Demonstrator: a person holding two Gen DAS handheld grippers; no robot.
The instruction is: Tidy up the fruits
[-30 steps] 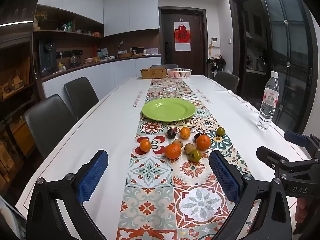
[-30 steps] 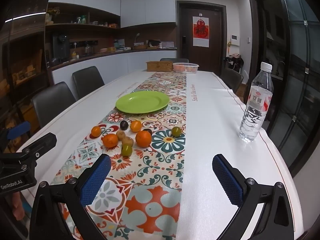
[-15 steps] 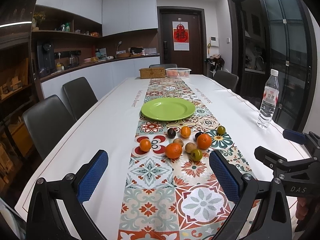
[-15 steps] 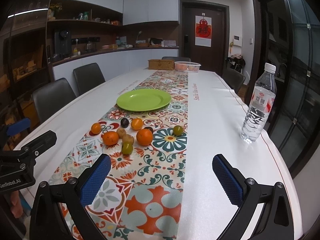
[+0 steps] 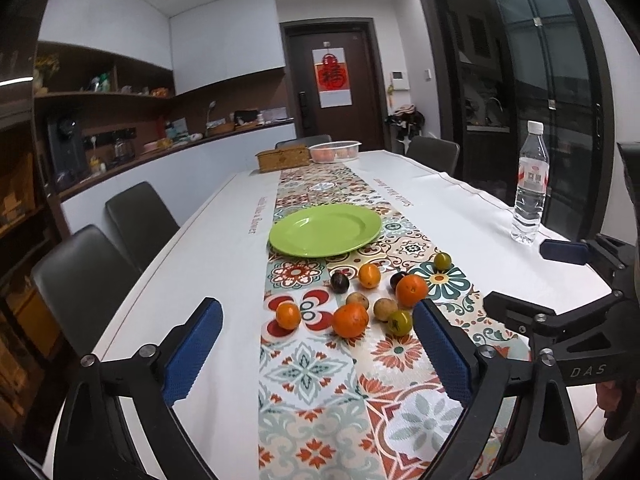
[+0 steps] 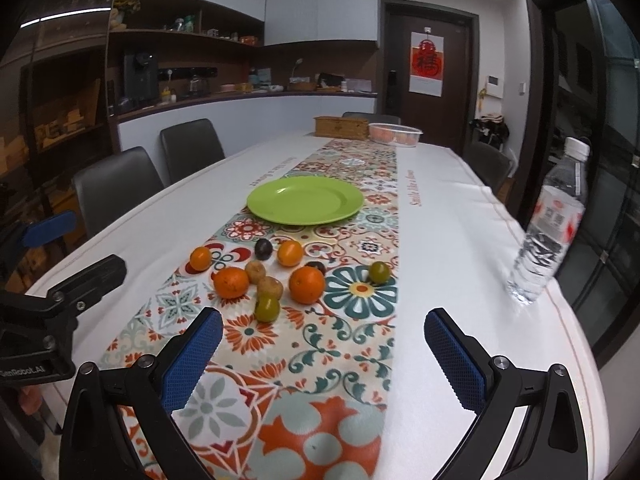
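Note:
Several small fruits lie on the patterned runner (image 5: 320,372): oranges (image 5: 350,320) (image 6: 306,285), dark plums (image 5: 340,282) (image 6: 263,248), brown ones (image 5: 385,309) and green ones (image 5: 400,322) (image 6: 267,307). An empty green plate (image 5: 325,230) (image 6: 305,200) sits just beyond them. My left gripper (image 5: 316,356) is open and empty, near side of the fruits. My right gripper (image 6: 322,356) is open and empty, to their near right. Each gripper shows in the other's view: the right one (image 5: 560,280) and the left one (image 6: 76,248).
A water bottle (image 5: 530,184) (image 6: 554,224) stands near the table's right edge. A wicker box (image 5: 283,159) and a clear tub (image 5: 335,151) sit at the far end. Dark chairs (image 5: 140,220) line the left side. The white tablecloth (image 5: 200,260) covers the table.
Both grippers have moved forward towards the fruits, which look larger now. Both stay open. The fruits and plate have not moved.

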